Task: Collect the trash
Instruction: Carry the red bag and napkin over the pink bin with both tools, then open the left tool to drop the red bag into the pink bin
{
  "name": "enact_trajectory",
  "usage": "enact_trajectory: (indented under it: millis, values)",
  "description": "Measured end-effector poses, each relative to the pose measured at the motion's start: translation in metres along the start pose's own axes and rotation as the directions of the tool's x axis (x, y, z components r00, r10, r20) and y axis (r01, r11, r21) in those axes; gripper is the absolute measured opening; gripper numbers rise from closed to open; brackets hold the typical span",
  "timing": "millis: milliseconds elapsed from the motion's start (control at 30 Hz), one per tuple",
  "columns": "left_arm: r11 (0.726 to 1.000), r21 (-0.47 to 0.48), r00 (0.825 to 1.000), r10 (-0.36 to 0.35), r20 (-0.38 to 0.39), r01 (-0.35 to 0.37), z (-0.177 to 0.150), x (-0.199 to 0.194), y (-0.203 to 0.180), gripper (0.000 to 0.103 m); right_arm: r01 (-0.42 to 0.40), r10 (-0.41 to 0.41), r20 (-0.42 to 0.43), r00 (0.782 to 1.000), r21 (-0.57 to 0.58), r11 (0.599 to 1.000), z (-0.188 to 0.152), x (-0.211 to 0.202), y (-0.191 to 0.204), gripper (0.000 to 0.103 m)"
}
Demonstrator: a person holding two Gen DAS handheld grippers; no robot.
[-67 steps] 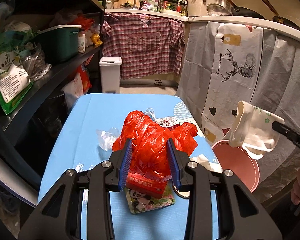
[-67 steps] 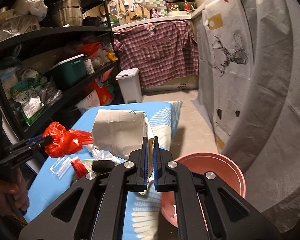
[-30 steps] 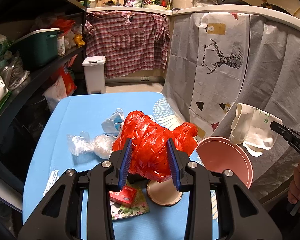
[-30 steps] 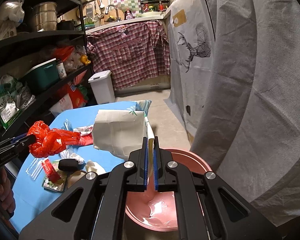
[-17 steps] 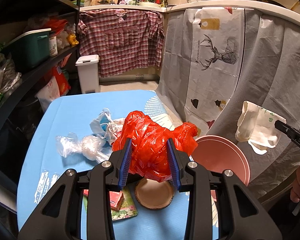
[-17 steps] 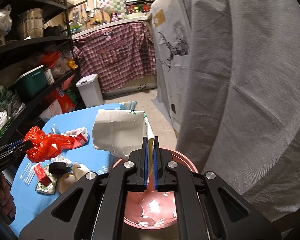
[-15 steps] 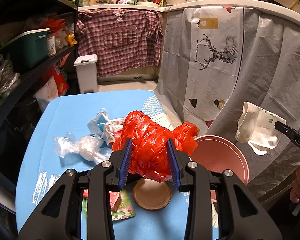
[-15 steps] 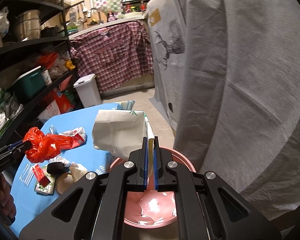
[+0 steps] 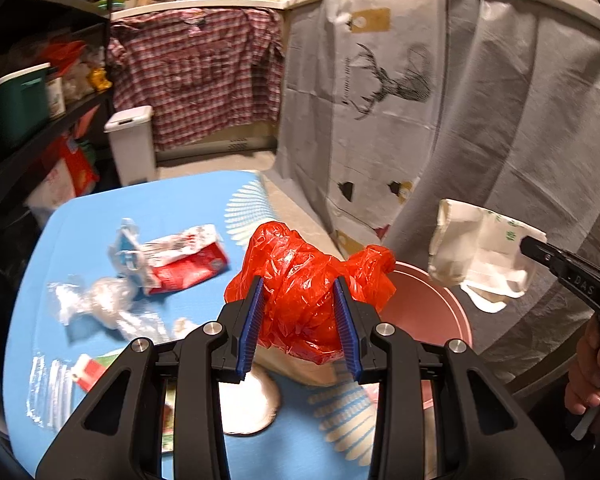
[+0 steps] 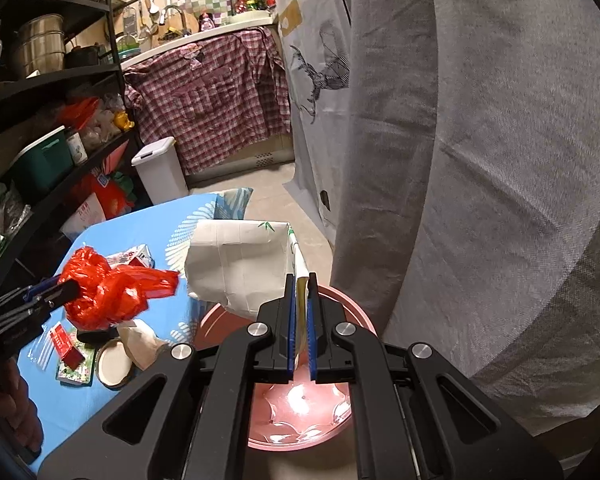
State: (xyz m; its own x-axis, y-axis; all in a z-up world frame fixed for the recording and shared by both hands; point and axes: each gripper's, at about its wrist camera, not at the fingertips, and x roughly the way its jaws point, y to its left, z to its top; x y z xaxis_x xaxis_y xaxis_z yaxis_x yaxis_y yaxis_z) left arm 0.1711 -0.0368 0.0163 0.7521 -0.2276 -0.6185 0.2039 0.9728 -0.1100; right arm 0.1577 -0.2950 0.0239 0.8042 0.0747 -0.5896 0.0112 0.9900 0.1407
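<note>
Red crumpled plastic bag [image 9: 304,300] sits clamped in my left gripper [image 9: 299,322] near the pink basin [image 10: 300,400], while my right gripper [image 10: 299,332] pinches a white paper bag [image 10: 240,264] over it (ready to drop).

Red plastic bag [image 9: 304,292], frame centre, between blue pads [image 9: 252,326] on black fingers. Pink basin [image 10: 300,404], lower centre. White paper bag [image 10: 240,264] with green leaf print. Light-blue tablecloth [image 9: 172,204] with white fan motif. Upper left: red-and-white plaid shirt [image 9: 198,72]. Right: grey curtain [image 10: 480,160].
</note>
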Motion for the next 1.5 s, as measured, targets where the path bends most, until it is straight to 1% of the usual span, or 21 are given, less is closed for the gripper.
enact_trajectory:
  millis: [167, 400, 667, 1033, 1133, 1167, 1200, 1233, 1300, 1500]
  values:
    - [0.998, 0.049, 0.999, -0.029, -0.035, 0.031, -0.007, 0.017, -0.024, 0.035, 0.011, -0.011, -0.012, 1.0, 0.006, 1.0, 0.0, 0.006, -0.004, 0.006]
    - [0.995, 0.092, 0.996, -0.04, -0.079, 0.047, -0.014, 0.037, -0.043, 0.035, 0.02, -0.02, -0.026, 0.999, 0.005, 1.0, 0.001, 0.013, -0.004, 0.006]
    - [0.991, 0.121, 0.994, -0.048, -0.098, 0.06, -0.015, 0.049, -0.055, 0.035, 0.025, -0.025, -0.03, 0.999, 0.003, 1.0, 0.0, 0.017, -0.005, 0.007]
    - [0.988, 0.132, 0.992, -0.064, -0.111, 0.079, -0.014, 0.057, -0.065, 0.036, 0.034, -0.034, -0.035, 0.999, -0.006, 0.999, 0.001, 0.02, -0.004, 0.009]
    - [0.987, 0.135, 0.991, -0.072, -0.11, 0.086, -0.014, 0.056, -0.066, 0.041, 0.04, -0.041, -0.039, 0.998, -0.005, 0.999, 0.001, 0.022, -0.006, 0.014]
    - [0.987, 0.136, 0.992, -0.068, -0.107, 0.083, -0.014, 0.056, -0.066, 0.044, 0.042, -0.042, -0.042, 0.998, -0.004, 0.999, 0.001, 0.022, -0.007, 0.018]
    - [0.988, 0.135, 0.992, -0.067, -0.103, 0.081, -0.013, 0.055, -0.065, 0.046, 0.045, -0.045, -0.045, 0.998, -0.003, 0.999, 0.001, 0.023, -0.007, 0.028]
    - [0.988, 0.133, 0.993, -0.067, -0.101, 0.08, -0.013, 0.054, -0.064, 0.047, 0.052, -0.052, -0.041, 0.998, -0.004, 0.999, 0.001, 0.023, -0.007, 0.036]
    - [0.989, 0.124, 0.993, -0.064, -0.095, 0.076, -0.013, 0.052, -0.06, 0.048, 0.058, -0.058, -0.027, 0.998, -0.009, 0.998, 0.002, 0.021, -0.007, 0.038]
    - [0.992, 0.105, 0.996, -0.058, -0.071, 0.066, -0.01, 0.042, -0.049, 0.048, 0.051, -0.051, -0.005, 0.999, -0.01, 0.999, 0.002, 0.017, -0.004, 0.038]
